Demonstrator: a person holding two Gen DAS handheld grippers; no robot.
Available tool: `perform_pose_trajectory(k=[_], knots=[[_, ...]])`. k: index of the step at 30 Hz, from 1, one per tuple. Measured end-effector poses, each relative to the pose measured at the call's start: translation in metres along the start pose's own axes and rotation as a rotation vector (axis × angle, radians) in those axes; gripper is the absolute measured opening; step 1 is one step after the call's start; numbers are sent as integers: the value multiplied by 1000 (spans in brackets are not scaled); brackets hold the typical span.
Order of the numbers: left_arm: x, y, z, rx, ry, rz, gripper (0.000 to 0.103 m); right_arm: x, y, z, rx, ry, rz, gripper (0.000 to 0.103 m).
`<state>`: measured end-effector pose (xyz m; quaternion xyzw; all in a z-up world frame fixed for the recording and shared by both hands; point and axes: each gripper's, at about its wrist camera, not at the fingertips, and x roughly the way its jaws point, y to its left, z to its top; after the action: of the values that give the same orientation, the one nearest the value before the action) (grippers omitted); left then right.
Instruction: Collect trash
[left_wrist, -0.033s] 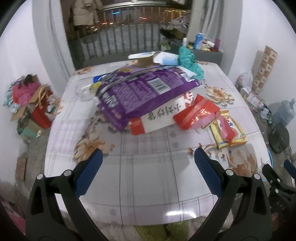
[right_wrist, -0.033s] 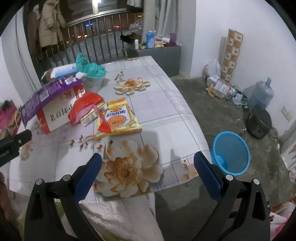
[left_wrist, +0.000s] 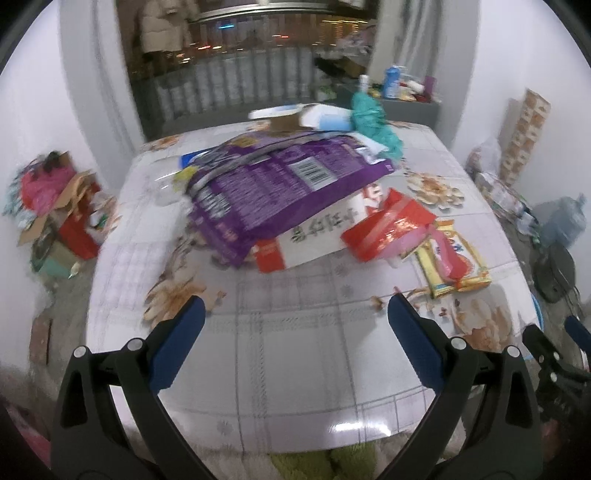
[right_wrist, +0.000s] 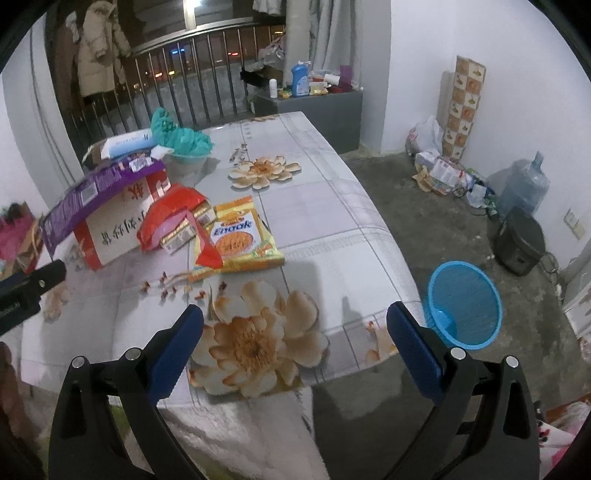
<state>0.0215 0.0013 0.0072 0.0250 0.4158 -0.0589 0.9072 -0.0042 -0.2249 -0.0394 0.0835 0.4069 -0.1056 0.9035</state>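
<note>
A table (right_wrist: 332, 206) covered with a flower-printed cloth is filling most of both views, and the trash is lying in a heap across its far half. The largest piece, a purple bag (left_wrist: 280, 184), is resting flat over a red-and-white carton (left_wrist: 317, 236), which is sitting on the cloth beneath it. Just to the right of the carton a red wrapper (left_wrist: 384, 225) is leaning against it, and touching that wrapper a yellow snack packet (right_wrist: 236, 236) is lying face up. Behind the heap, a teal plastic bag (right_wrist: 181, 136) is bulging out of a pale bowl. Small reddish scraps (right_wrist: 173, 288) are lying scattered on the cloth nearer the front edge. On the floor off the table's right side, a blue mesh basket (right_wrist: 465, 306) is standing upright. The left gripper (left_wrist: 291, 321) is hovering above the bare near part of the table, its blue-padded fingers spread wide and holding nothing. The right gripper (right_wrist: 295, 325) is likewise hovering over the near right corner, fingers parted and empty, well apart from the heap.
</note>
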Motion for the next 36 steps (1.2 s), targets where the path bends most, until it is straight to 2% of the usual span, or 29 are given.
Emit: perform_pose_trajectory(k=[6,10,13,15,18,21,22,26,31,33,36], knots=[[21,0,14,91,-21,-270,95,26,-14,17,73,28,56,96],[38,-12,18,119,-34,-316,95,51,-17,30,94,58,77,86],[44,-29,18,217,-112,-277,95,71,-15,41,91,75,98,78],[49,-43,16,299,-173,-201,95,81,-16,47,72,78,107,74],[55,-60,15,415,-222,-147,94,97,-12,54,35,88,121,69],[66,-70,22,429,-207,-167,88,111,-8,57,0,110,135,64],[71,-72,25,423,-196,-178,79,115,-7,57,-7,120,141,62],[90,-75,37,395,-145,-184,63,123,-1,55,-56,143,155,57],[112,-78,39,378,-81,-202,55,119,17,49,-185,143,157,53],[115,-80,39,375,-80,-205,52,117,26,45,-246,133,143,49],[117,-84,38,379,-79,-212,45,115,29,45,-260,142,168,34]])
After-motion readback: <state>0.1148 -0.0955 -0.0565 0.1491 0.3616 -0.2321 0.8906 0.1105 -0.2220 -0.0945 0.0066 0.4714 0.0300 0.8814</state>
